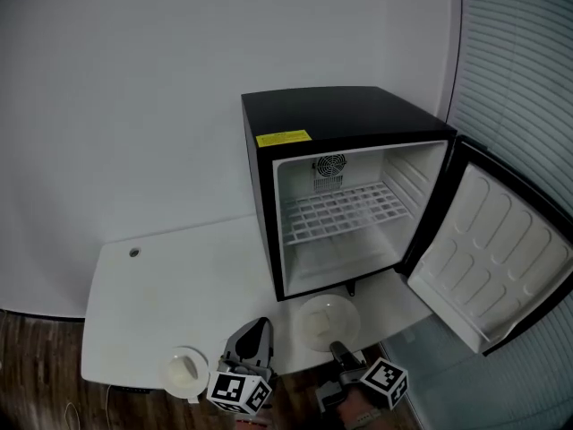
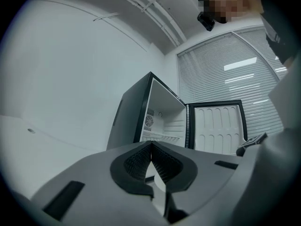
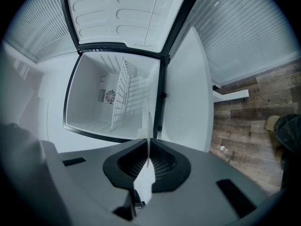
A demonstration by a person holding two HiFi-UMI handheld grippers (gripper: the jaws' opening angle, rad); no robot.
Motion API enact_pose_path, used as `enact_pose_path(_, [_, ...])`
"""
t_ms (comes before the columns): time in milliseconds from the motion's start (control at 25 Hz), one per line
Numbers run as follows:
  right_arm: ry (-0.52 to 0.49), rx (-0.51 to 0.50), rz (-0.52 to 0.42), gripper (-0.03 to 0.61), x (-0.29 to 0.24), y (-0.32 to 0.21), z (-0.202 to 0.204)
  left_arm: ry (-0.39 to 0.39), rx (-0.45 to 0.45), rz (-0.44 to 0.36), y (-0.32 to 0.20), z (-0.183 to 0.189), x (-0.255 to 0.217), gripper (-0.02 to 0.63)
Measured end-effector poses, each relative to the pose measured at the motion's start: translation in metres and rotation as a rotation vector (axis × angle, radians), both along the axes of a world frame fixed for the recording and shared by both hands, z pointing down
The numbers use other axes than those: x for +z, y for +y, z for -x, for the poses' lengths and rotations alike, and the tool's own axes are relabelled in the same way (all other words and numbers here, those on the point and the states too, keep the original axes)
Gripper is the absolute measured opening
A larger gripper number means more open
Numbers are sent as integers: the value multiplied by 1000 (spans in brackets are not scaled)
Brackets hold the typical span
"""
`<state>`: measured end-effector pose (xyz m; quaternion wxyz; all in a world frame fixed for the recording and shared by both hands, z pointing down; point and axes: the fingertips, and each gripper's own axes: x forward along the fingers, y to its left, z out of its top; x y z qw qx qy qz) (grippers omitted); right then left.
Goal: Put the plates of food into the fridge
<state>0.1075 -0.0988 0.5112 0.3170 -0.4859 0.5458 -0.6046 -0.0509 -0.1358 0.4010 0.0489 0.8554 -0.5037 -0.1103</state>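
Table (image 1: 161, 280) carries small plate (image 1: 183, 370) at front left edge. Left gripper (image 1: 259, 328) just right of it: jaws pressed together, nothing between. Right gripper (image 1: 339, 351) pinches rim of larger plate (image 1: 327, 319), directly before open fridge (image 1: 345, 128).

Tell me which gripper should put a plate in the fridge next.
Right: the right gripper is shut on the rim of the plate in front of the open fridge. The left gripper is shut and empty.
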Motion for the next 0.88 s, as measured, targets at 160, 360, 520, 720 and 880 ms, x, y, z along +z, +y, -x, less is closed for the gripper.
enact_pose_path(160, [5,-6,5,17,-3,-25,-13,-15,-22,4,-35,-1,6,8])
enact_pose_path(360, [21,-15,12,17,-2,-60,-31,-23,-67,21,-75,3,18,8])
enact_pose_path(520, [16,-15,13,17,-1,-87,-44,-29,-113,27,-103,10,23,8])
enact_pose_path(720, [25,-5,7,17,-1,-115,-56,-39,-146,33,-133,14,29,8])
enact_pose_path(880, [45,22,7,17,0,-139,-69,-40,-152,24,-149,12,28,8])
